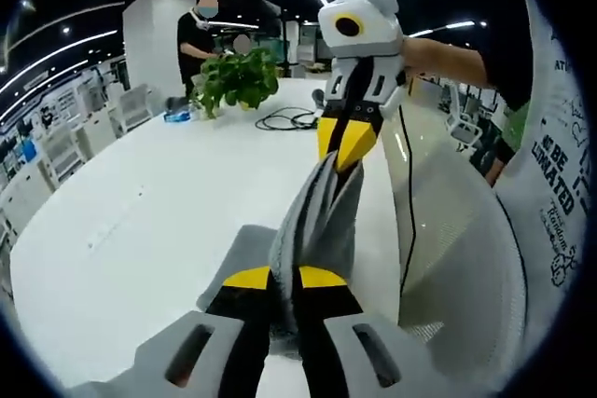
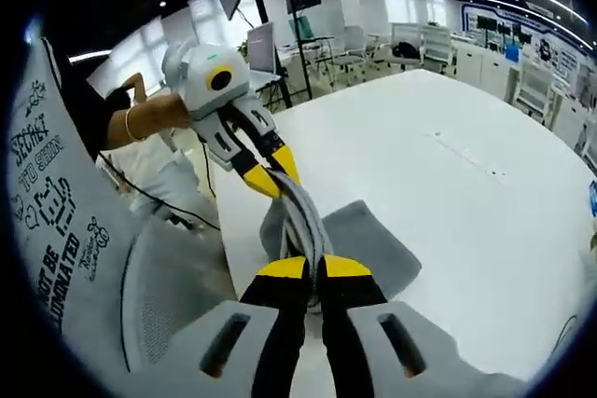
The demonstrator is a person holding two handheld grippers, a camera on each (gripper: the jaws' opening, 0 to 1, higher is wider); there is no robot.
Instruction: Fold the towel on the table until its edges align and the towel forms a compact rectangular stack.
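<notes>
Item: grey towel (image 1: 317,221), lifted off the white surface (image 1: 140,202) and stretched taut between your two tools, its gathered edge forming one ridge that runs from tool to tool. Left tool (image 1: 284,279): yellow-tipped jaws together, clamped on the near end of that ridge in the left gripper view; the right tool (image 1: 347,151) appears beyond it, pinching the far end. Right tool (image 2: 315,267): jaws likewise closed on the towel in the right gripper view, with the left tool (image 2: 270,174) gripping the opposite end. The rest of the cloth hangs below the held edge and its lower part lies on the surface (image 2: 448,184) near the table's edge, spread to one side. Key relation: the towel's long axis lies straight along the line joining your tools, so neither hand is nearer; both hold equal ends. Judgement: a fold is in progress, and the next move likely calls for carrying the held edge across and over the resting part so the edges meet. Also present: potted plant (image 1: 238,76), black cable (image 1: 289,118), mesh chair (image 1: 457,230) beside the surface.
</notes>
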